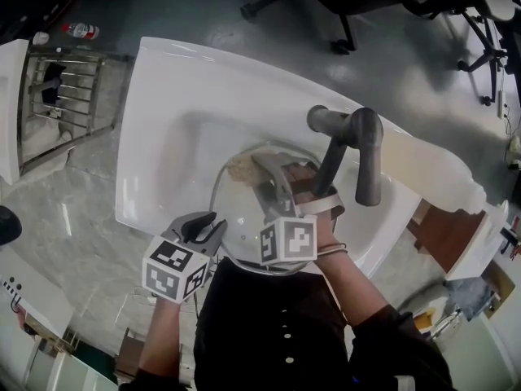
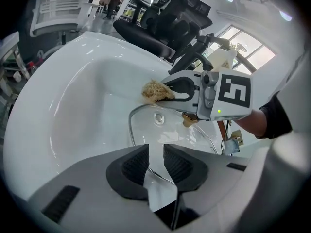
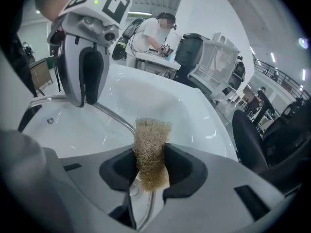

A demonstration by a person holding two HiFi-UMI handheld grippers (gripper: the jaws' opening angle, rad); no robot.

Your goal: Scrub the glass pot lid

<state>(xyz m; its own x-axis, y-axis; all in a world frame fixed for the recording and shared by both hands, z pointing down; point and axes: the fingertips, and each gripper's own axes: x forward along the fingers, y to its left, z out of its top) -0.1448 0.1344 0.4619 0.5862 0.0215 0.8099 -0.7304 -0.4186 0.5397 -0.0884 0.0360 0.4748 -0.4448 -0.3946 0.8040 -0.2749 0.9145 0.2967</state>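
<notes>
My left tongs (image 2: 155,160) pinch the one glass lid (image 2: 167,130) at its near rim; right tongs (image 3: 151,168) clamp one scrubber (image 3: 151,147) (open sink (image 1: 167,104) beyond).

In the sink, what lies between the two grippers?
The glass pot lid spans that stretch: the left gripper clamps its rim, the right gripper holds a fibre scrubber by its far edge. Head view shows it.

The sink (image 1: 163,129) is glossy white; the tap (image 1: 362,149) dark grey; the lid (image 2: 163,130) clear glass with a silver rim; the scrubber (image 3: 151,140) straw-tan; the left gripper (image 2: 155,161) and right gripper (image 3: 151,166) pale grey with black pads (image 2: 132,164), their cubes (image 1: 175,269) white with black squares.
</notes>
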